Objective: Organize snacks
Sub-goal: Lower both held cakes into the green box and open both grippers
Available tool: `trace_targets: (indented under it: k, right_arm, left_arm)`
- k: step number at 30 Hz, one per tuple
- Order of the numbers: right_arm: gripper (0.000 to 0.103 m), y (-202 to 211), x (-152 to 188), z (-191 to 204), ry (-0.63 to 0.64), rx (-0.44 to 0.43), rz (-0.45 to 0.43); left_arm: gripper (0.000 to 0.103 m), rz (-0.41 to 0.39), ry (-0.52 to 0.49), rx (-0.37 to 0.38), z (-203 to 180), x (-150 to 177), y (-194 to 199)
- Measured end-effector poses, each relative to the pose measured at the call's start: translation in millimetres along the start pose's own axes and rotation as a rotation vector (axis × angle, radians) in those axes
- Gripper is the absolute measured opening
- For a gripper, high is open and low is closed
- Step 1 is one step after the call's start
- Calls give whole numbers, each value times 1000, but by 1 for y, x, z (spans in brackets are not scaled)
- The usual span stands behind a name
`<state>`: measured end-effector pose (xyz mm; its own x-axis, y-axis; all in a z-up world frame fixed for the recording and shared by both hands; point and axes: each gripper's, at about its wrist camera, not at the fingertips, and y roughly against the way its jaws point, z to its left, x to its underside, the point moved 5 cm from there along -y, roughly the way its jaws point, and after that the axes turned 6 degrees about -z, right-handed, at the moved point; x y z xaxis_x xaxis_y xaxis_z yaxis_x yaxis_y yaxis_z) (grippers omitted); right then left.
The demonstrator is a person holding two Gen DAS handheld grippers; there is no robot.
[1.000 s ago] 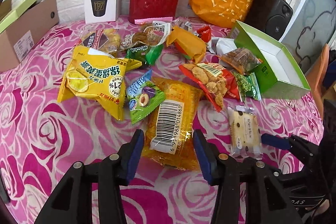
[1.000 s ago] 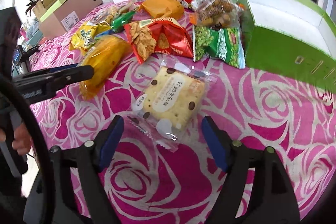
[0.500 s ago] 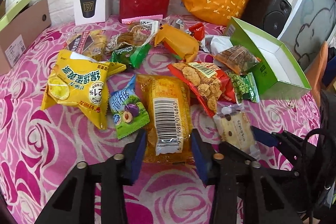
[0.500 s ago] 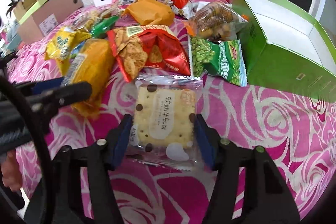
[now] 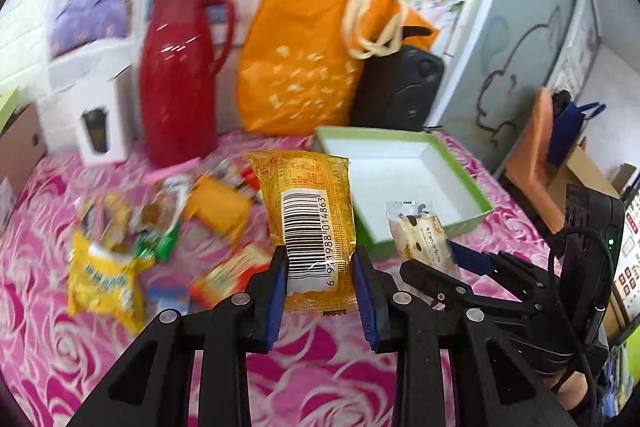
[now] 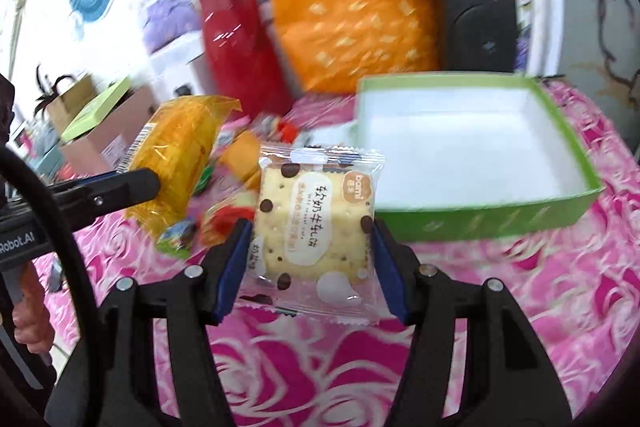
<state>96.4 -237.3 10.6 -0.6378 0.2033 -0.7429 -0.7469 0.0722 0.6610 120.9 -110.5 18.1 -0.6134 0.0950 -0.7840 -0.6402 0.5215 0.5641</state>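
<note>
A: Left gripper [image 5: 320, 267] up off the rose-patterned pink bench cloth [image 5: 48, 327], fingers clamped on the orange plastic snack packet with the white barcode label [image 5: 310, 223].

B: Right gripper [image 6: 310, 251] too, fingers squeezing the clear-wrapped square cracker with dark chips [image 6: 316, 223], held just in front of the open green cardboard box with a white inside [image 6: 472, 147].

A: Loose packets lie blurred beside the box.

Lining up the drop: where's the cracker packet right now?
The cracker packet is clamped in the right gripper, held above the cloth just short of the green box, right of the orange packet.
</note>
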Motion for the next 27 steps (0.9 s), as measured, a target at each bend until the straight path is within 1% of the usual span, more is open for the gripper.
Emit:
trace_targets:
  k: [2, 4, 7, 10, 13, 16, 18, 20, 21, 22, 23, 24, 25, 26, 27]
  right_arm:
    - [61, -2, -12, -22, -23, 38, -20]
    - [61, -5, -19, -41, -43, 69, -30]
    - [61, -16, -25, -73, -64, 115, -37]
    - [61, -30, -27, -97, -69, 144, -23]
    - [61, -53, -25, -114, -75, 139, 15]
    - [61, -76, -24, -123, -69, 129, 52]
    - [61, -86, -21, -124, -51, 122, 74]
    - [61, -95, -18, -122, -26, 115, 98]
    - [61, -99, -16, -121, -2, 121, 109]
    - [66, -100, -15, -118, 44, 135, 109]
    - [72, -99, -15, -117, 77, 150, 96]
    - [87, -96, -15, -116, 106, 164, 73]
    - [95, -93, -16, -116, 118, 167, 58]
    - [96, -89, -16, -115, 125, 163, 43]
    - [99, -87, -17, -115, 122, 162, 38]
  left_arm:
    - [31, 0, -15, 22, -17, -14, -17]
    - [31, 8, -20, 62, -34, -24, -35]
    - [31, 12, -52, 72, -56, -38, -66]
    - [31, 41, -55, 104, -72, -42, -95]
    - [31, 80, -82, 76, -80, -40, -130]
    - [31, 125, -67, 60, -79, -34, -156]
    - [32, 147, -56, 52, -76, -32, -166]
    - [32, 151, -49, 54, -72, -31, -171]
    - [37, 146, -42, 62, -70, -31, -171]
    - [44, 139, -32, 72, -71, -33, -171]
    - [70, 135, -19, 80, -69, -33, -170]
    - [90, 129, -10, 79, -67, -35, -169]
    - [91, 92, 6, 62, -63, -38, -163]
    - [91, 56, 7, 49, -61, -41, -158]
    - [92, 40, 0, 34, -59, -43, -155]
